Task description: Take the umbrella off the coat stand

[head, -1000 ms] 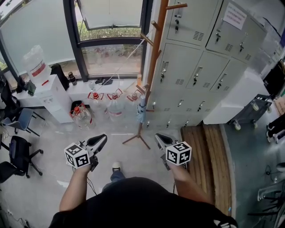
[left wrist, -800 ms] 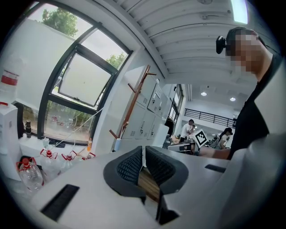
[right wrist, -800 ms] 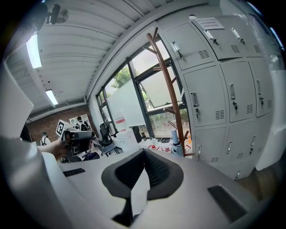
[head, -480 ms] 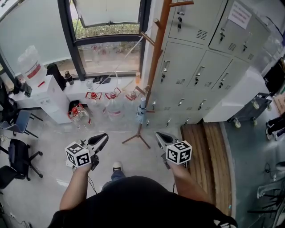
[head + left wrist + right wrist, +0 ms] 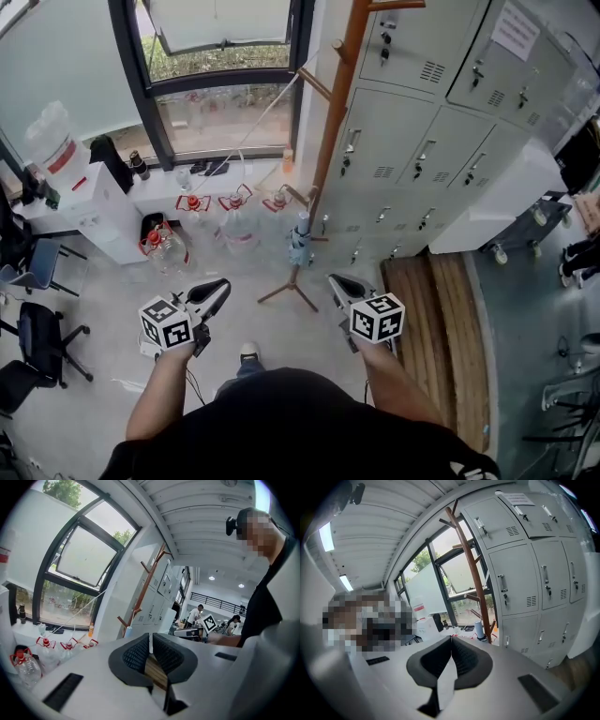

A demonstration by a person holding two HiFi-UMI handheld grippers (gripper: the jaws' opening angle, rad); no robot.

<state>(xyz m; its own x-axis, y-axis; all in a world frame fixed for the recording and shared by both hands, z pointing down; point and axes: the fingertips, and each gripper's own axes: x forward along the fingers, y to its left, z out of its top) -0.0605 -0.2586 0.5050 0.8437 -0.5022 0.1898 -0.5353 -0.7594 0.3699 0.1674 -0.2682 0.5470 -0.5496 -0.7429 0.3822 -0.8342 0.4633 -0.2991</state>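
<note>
Your left gripper (image 5: 219, 286) and right gripper (image 5: 334, 281) both have their jaws closed on nothing, held apart above the pale grey floor (image 5: 277, 323). Open floor lies between them and the tall brown wooden coat stand (image 5: 333, 122) ahead. Grey metal lockers (image 5: 422, 141) stand just behind it, and a wooden slatted platform (image 5: 436, 323) lies to your right. The pale blue folded umbrella (image 5: 300, 242) hangs low on the stand, upright beside its pole.
</note>
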